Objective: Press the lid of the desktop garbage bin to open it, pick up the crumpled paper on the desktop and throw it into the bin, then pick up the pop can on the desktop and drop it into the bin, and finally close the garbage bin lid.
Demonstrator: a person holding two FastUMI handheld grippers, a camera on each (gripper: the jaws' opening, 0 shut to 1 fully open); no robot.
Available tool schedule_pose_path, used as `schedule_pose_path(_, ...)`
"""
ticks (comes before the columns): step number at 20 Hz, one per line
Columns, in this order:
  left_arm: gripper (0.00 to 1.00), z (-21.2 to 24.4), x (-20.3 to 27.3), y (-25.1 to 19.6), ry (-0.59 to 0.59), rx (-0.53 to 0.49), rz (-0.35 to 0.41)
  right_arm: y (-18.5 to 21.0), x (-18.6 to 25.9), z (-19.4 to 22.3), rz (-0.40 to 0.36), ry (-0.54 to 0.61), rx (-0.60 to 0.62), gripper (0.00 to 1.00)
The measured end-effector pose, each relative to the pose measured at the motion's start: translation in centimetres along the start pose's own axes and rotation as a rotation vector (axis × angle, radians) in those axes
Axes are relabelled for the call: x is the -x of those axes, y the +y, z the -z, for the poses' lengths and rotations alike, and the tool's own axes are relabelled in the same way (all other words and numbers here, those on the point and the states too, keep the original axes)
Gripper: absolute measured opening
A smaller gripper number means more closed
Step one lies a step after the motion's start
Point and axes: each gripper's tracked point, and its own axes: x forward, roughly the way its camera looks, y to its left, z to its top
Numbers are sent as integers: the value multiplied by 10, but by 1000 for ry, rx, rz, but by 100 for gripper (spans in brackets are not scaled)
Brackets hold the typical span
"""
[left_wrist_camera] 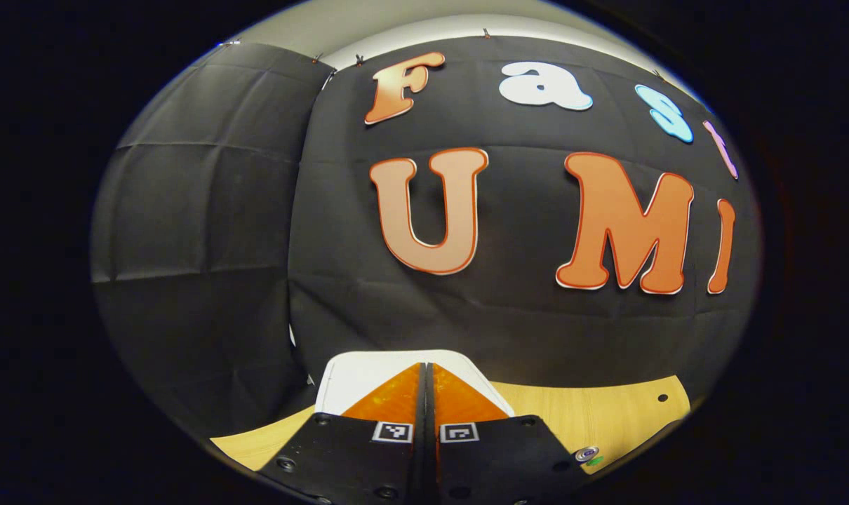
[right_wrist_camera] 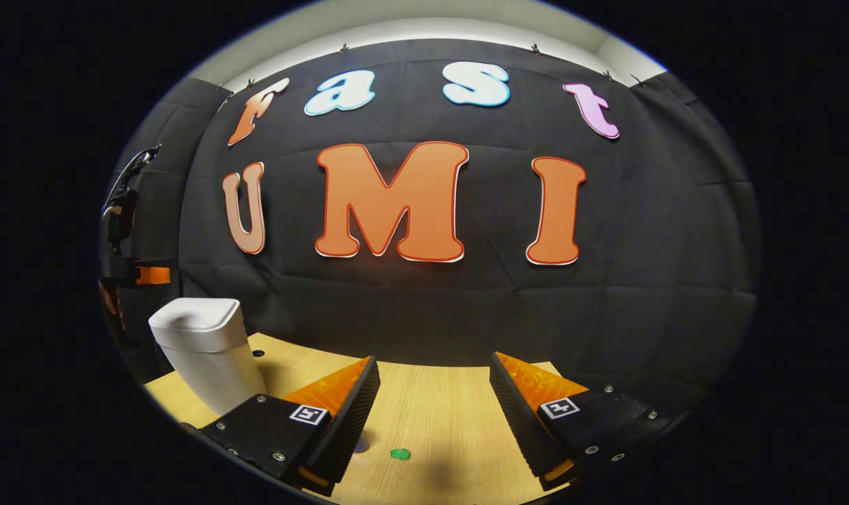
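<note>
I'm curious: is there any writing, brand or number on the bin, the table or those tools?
White bin: no text.
Square markers on the right hand-held gripper and the left hand-held gripper: black-and-white patterns, not words.
Green spot on the table: too small to read.

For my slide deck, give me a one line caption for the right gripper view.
Open right gripper above the wooden table, white bin with lid down at left.
</note>
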Motion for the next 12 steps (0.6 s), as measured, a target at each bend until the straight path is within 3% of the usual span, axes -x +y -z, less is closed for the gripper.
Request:
schedule_pose_path(7,0,58,-9,1,145,-17,23,8,-4,10,2,23,14,94)
schedule_pose_path(12,0,66,-10,0,166,-30,41,9,-4,13,5,31,27,94)
